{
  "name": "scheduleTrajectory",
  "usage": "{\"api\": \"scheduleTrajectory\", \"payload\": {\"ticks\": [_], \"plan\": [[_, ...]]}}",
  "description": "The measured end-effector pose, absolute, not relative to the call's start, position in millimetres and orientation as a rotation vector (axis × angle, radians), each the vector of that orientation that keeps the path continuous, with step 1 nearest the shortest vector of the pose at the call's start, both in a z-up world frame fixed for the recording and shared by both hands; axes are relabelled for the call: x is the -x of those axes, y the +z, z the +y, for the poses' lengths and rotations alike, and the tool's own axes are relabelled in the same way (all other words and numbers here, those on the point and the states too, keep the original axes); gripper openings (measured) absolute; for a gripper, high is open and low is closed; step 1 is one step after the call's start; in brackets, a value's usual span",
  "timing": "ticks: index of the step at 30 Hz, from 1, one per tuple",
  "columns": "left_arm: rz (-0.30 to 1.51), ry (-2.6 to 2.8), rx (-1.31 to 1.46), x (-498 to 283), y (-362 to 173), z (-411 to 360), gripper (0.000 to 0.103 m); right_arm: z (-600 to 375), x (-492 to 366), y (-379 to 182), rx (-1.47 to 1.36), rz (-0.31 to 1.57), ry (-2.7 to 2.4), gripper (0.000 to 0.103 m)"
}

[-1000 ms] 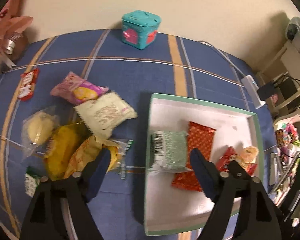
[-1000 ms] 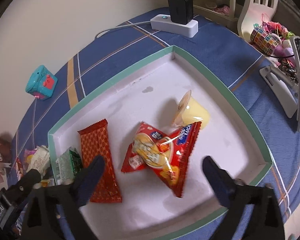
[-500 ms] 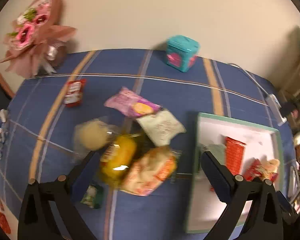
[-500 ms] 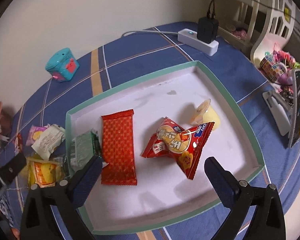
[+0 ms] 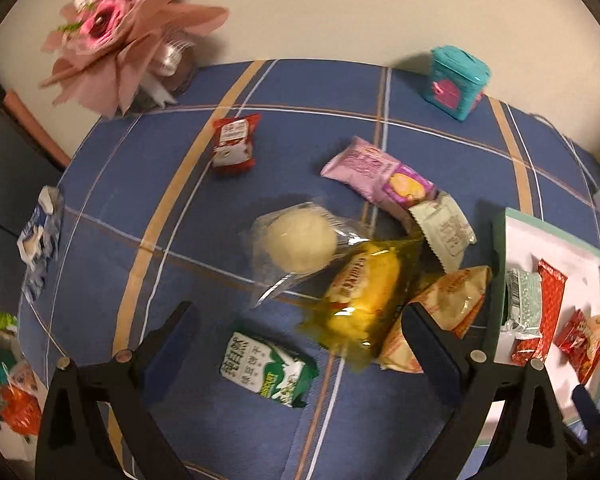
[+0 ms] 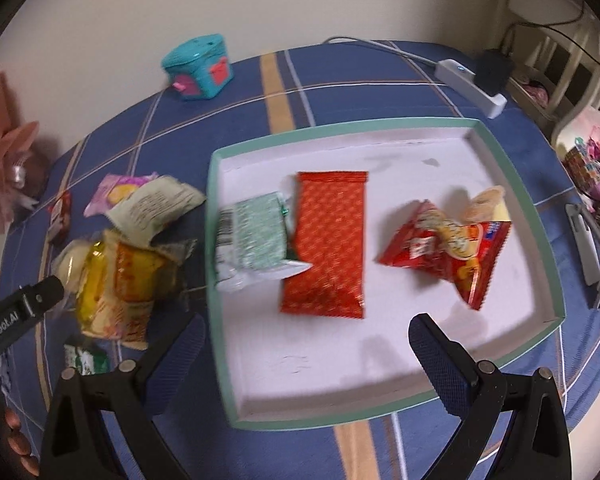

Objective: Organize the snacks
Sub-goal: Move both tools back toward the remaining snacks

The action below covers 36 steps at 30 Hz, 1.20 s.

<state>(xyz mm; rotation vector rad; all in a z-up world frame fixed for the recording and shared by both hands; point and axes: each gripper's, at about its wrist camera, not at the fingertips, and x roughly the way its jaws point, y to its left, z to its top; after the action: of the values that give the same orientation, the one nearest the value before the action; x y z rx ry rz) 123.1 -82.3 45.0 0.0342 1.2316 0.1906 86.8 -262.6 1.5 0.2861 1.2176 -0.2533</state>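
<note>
A blue plaid worktop [image 5: 112, 216] carries a heap of snack packets [image 5: 364, 264] at centre, a white tray [image 5: 520, 232] at three o'clock, a teal box [image 5: 458, 76] at one, a pink bouquet [image 5: 128, 28] at eleven.

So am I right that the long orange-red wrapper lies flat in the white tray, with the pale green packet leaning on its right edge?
Not quite: the pale green packet sits at the left edge of the long orange-red wrapper, not the right. The right wrist view shows this plainly. The wrapper does lie flat in the white tray, and right of it are only the crumpled red snack bags.
</note>
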Motion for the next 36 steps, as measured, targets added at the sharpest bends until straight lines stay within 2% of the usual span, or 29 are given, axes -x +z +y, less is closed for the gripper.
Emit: {"api": "scheduleTrajectory", "payload": {"ticks": [14,28,36], "plan": [[1.259,0.289,0.142,-113,45,-12,0.101,-193,-91,-10,-0.307,1.226,-0.097,0.103],[1.438,0.336,0.260,-110,-19,9,0.101,-163,-97,-39,-0.321,1.266,-0.064,0.103],[1.479,0.346,0.289,-109,-41,7,0.101,-167,-96,-36,-0.315,1.257,-0.072,0.103]]}}
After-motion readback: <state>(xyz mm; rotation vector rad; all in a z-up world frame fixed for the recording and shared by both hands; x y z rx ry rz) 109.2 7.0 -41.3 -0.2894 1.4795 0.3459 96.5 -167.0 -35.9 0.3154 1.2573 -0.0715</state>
